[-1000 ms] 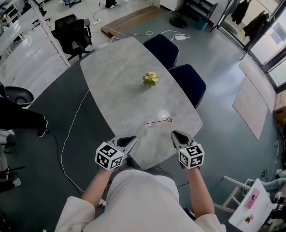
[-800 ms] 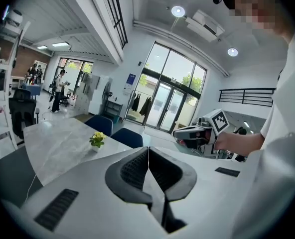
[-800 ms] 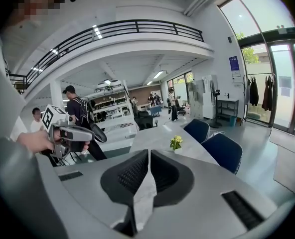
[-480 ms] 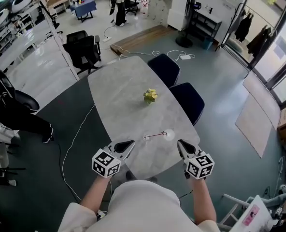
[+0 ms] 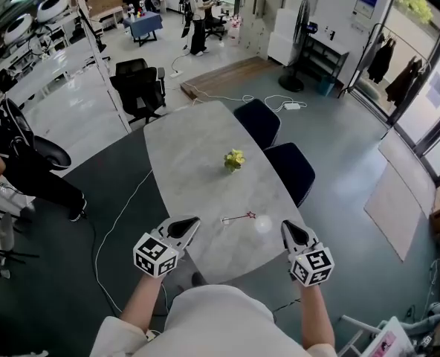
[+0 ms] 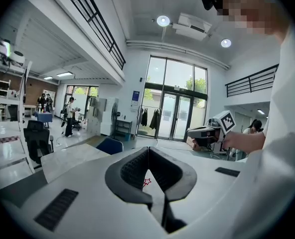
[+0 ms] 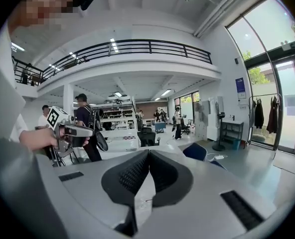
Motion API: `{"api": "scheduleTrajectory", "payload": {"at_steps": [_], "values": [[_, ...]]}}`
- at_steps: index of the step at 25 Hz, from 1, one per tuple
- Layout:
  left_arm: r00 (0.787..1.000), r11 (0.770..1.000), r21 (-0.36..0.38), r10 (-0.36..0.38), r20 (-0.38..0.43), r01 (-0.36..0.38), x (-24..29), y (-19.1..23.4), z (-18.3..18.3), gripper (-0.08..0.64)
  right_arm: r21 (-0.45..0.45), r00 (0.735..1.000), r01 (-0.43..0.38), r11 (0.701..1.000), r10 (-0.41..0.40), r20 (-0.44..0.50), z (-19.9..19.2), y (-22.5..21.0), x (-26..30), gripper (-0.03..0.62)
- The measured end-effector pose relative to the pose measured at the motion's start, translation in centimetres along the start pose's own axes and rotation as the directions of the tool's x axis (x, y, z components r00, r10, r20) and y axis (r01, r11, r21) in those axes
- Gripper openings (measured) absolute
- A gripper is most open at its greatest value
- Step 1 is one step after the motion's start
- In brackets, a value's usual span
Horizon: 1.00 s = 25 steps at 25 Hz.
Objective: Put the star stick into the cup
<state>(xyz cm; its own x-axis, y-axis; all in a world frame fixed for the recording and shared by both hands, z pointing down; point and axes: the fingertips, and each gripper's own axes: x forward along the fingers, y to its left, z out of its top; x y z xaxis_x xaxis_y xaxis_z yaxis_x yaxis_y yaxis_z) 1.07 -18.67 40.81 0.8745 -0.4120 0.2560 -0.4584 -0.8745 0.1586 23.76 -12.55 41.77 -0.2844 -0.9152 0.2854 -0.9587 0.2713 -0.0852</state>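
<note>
The thin red star-tipped stick (image 5: 238, 218) lies unmoved on the grey marbled table (image 5: 194, 147), just beside the pale see-through cup (image 5: 263, 224) — untouched. The right gripper (image 5: 287, 227) has just pinched its jaws together on nothing, and the left gripper (image 5: 195, 220) is likewise closed and empty. By my reading, one must reopen before any pickup — the task looks unstarted.

Marble table (image 5: 194, 155), two dark chairs (image 5: 259, 122)
</note>
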Motion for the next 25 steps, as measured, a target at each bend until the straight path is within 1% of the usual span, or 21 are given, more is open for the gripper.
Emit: {"api": "scheduleTrajectory", "payload": {"at_steps": [3,8,13,18,25], "values": [[1.0,1.0,0.001,0.005,0.01,-0.005,-0.2,-0.8,0.0,0.021,-0.018,1.0,-0.01,1.0,0.01,0.013,0.1,-0.1,-0.7,0.008],[1.0,1.0,-0.021,0.006,0.017,-0.006,-0.7,-1.3,-0.3,0.021,-0.046,0.999,-0.033,0.998,0.034,0.037,0.6,1.1,-1.4,0.006],[0.999,0.999,-0.033,0.003,0.035,-0.002,-0.4,-1.6,0.2,0.021,-0.019,0.998,-0.033,0.999,0.034,0.046,0.8,1.1,-1.4,0.006],[0.999,0.999,-0.045,-0.001,0.034,0.003,-0.5,-1.6,-0.5,0.021,0.007,0.998,-0.03,1.0,0.029,0.049,0.3,1.2,-1.0,0.006],[1.0,0.998,-0.059,0.002,0.03,0.0,-0.4,-1.5,-0.9,0.021,0.018,0.999,-0.018,1.0,0.017,0.039,0.1,0.7,-1.2,0.006]]}}
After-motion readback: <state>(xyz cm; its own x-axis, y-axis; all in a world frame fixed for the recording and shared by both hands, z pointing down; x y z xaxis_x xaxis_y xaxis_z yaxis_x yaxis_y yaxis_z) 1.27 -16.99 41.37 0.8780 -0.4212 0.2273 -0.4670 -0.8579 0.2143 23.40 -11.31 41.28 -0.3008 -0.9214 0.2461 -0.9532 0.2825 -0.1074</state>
